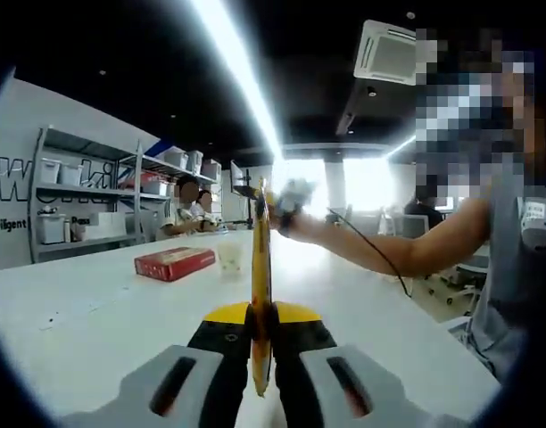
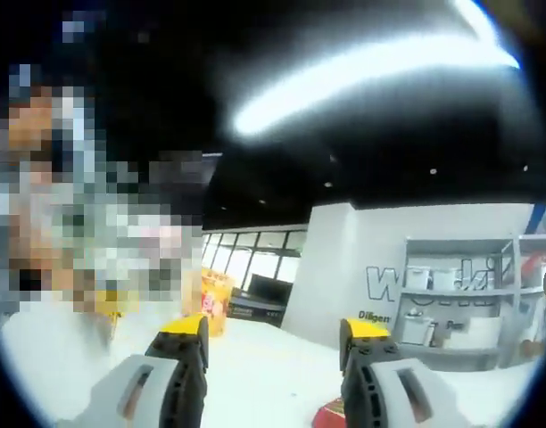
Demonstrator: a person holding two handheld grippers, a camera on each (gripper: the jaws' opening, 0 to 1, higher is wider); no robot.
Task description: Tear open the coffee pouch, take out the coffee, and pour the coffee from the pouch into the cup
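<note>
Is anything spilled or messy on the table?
No spill shows. The red box and small cup sit upright on the white table. The left gripper holds the yellow pouch edge-on.

A white table [image 1: 95, 312] stretches out ahead of the left tongs. On it, beyond the jaws and off to their left, lies a red box [image 1: 175, 263]; a pale cup [image 1: 230, 259] stands just right of the box, near it.

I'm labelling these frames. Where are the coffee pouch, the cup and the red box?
coffee pouch [image 1: 260, 294]: left gripper view, its yellow edge.
cup [image 1: 230, 259]: left gripper view, its side wall.
red box [image 1: 175, 263]: left gripper view, its top face.
</note>
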